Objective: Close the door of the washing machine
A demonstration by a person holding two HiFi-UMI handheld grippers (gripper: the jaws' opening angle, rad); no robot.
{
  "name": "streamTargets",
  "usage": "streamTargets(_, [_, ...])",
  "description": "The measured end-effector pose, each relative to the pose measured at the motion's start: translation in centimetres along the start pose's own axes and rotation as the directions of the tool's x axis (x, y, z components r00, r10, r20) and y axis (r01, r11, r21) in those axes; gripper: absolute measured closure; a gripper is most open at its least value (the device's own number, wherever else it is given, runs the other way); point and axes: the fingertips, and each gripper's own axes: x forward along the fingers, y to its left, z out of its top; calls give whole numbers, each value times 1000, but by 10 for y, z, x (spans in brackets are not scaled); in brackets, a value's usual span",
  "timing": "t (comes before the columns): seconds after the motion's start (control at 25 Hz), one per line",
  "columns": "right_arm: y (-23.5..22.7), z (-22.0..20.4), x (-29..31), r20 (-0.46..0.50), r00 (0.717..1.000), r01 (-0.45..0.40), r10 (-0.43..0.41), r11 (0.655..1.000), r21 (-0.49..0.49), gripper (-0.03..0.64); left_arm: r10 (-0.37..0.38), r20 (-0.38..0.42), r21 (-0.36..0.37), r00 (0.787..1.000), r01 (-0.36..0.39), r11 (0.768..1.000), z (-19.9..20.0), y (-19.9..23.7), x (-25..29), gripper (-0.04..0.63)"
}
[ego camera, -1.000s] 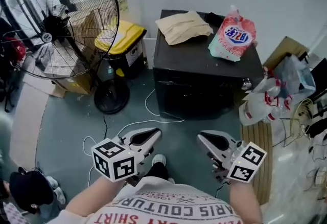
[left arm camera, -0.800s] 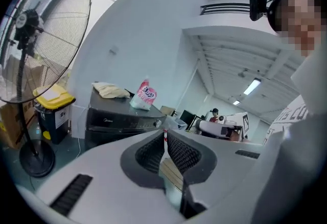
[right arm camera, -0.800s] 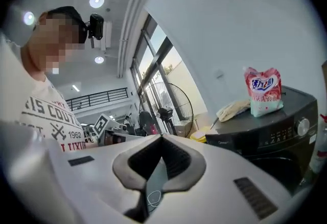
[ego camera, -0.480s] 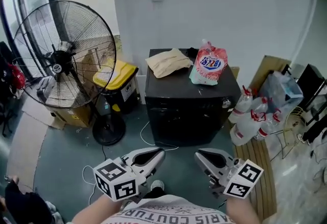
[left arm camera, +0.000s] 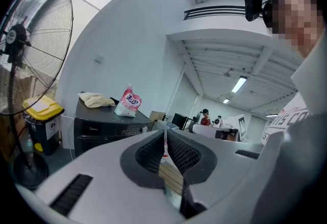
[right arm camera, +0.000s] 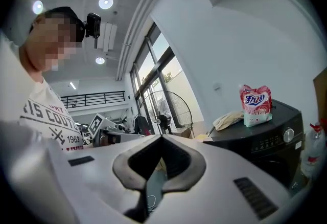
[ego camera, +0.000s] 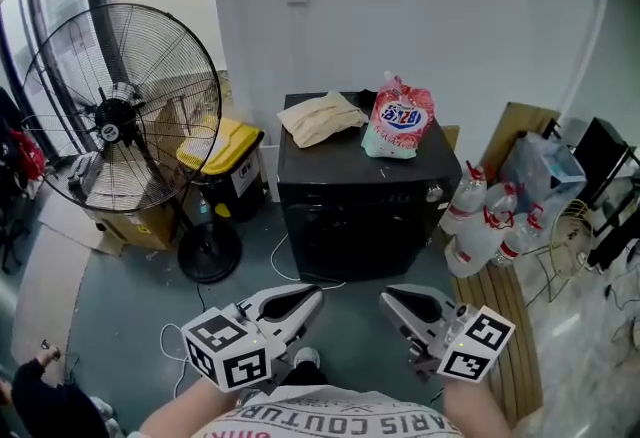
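Fingers (left arm camera: 180, 152) of left gripper (ego camera: 312, 297) pressed together, nothing between. Right gripper (ego camera: 386, 295) fingers (right arm camera: 176, 159) likewise closed tip to tip, empty. Both low over floor (ego camera: 130, 276), apart from black washing machine (ego camera: 358, 216) at wall. Detergent pouch (ego camera: 398, 118) near top's right edge, beige cloth (ego camera: 320, 116) near left edge.

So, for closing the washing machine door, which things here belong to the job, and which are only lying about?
Belong to the job:
washing machine
left tool, shut and empty
right tool, shut and empty

Only lying about:
detergent pouch and beige cloth, both on top of the machine
standing fan
yellow-lidded bin
plastic bottles
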Motion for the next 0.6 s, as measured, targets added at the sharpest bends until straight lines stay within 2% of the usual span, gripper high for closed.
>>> streamTargets(0.6, [5, -4, -5, -6, 1000, 19, -19, 1000, 10, 597, -10, -7, -17, 1000, 10, 1000, -7, -3, 0, 554])
